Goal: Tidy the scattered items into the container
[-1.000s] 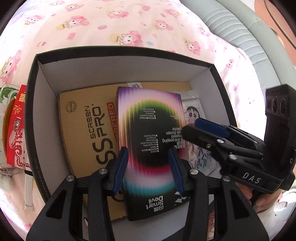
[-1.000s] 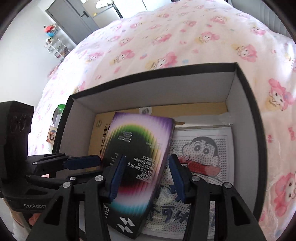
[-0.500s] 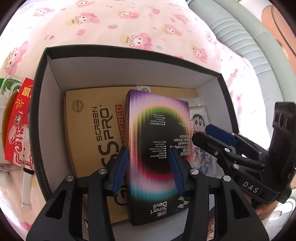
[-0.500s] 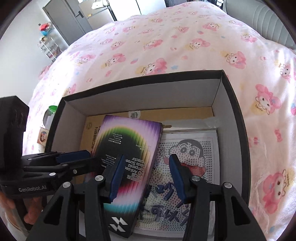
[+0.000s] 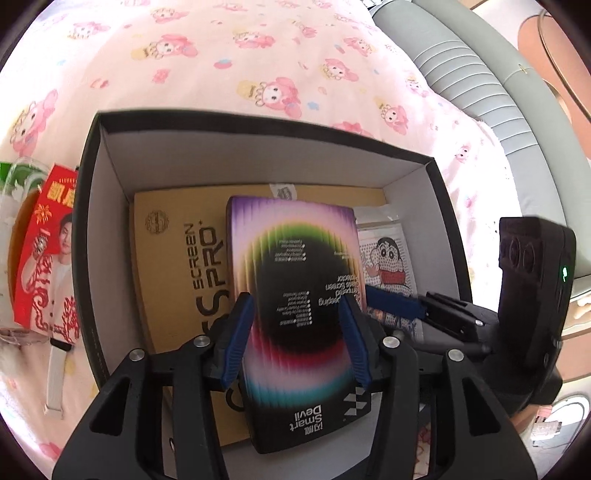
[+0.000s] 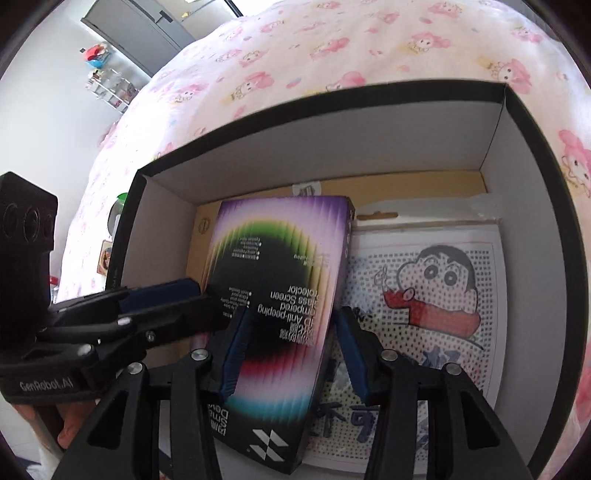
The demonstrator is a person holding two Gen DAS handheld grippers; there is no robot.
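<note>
A black box (image 5: 88, 236) with white inner walls sits on the pink cartoon bedsheet. Inside lie a brown screen-protector pack (image 5: 173, 266), a cartoon bead-art kit (image 6: 436, 295), and on top a colourful "Smart Devil" box (image 5: 295, 266), resting tilted on the kit's left edge. My left gripper (image 5: 295, 314) hovers over the colourful box, its jaws opening; the box shows between the fingers but the pads do not press it. My right gripper (image 6: 291, 321) hangs over that box's right edge, jaws closing, pads pressing nothing. Each gripper shows in the other's view, left gripper (image 6: 159, 291) and right gripper (image 5: 391, 301).
Left of the box lie a red printed packet (image 5: 44, 251), a clear cup with green (image 5: 14, 177) and a white strap (image 5: 55, 380). A grey padded headboard (image 5: 480, 74) borders the bed. A grey door (image 6: 147, 33) and a shelf (image 6: 107, 85) stand far off.
The right gripper has sunk closer into the box and its jaws have narrowed a little. The left jaws have spread slightly. The colourful box lies in the same place.
</note>
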